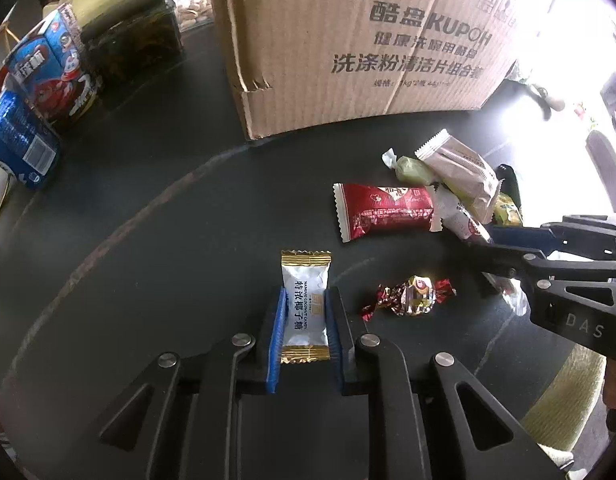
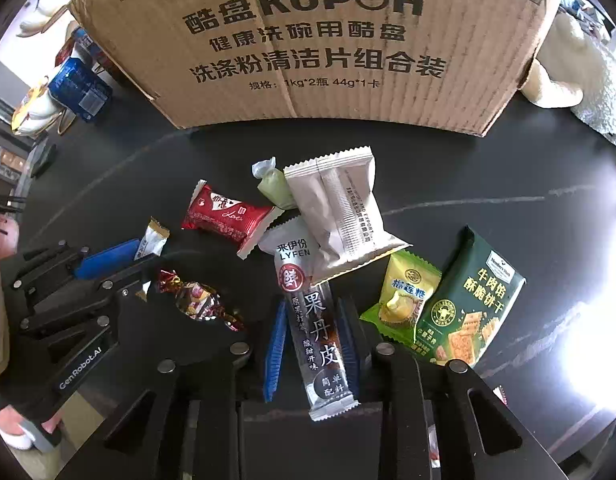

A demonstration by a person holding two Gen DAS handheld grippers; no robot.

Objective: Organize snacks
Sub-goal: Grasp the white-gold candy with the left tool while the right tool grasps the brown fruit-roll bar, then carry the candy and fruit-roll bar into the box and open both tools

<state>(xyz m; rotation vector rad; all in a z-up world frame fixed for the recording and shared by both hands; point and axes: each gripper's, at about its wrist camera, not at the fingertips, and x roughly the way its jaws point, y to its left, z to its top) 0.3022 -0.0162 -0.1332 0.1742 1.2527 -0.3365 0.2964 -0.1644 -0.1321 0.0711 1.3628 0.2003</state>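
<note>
My left gripper (image 1: 306,312) is shut on a white and gold coconut candy (image 1: 306,308), low over the black table. My right gripper (image 2: 313,332) is closed around a long grey fruit-leather bar (image 2: 317,328); the bar's top end lies under a beige snack pack (image 2: 341,216). Loose snacks lie around: a red packet (image 2: 224,214), a green twist-wrapped candy (image 2: 274,188), a red foil candy (image 2: 198,300), a yellow durian candy (image 2: 403,300) and a green biscuit pack (image 2: 471,304). The left gripper (image 2: 108,260) shows in the right wrist view at far left.
A large KUPOH cardboard box (image 2: 319,40) stands behind the snacks. Blue snack boxes (image 1: 40,80) and a dark jar (image 1: 136,48) stand at the far left. The round black table (image 1: 148,184) has a curved seam. A white object (image 2: 567,72) sits right of the box.
</note>
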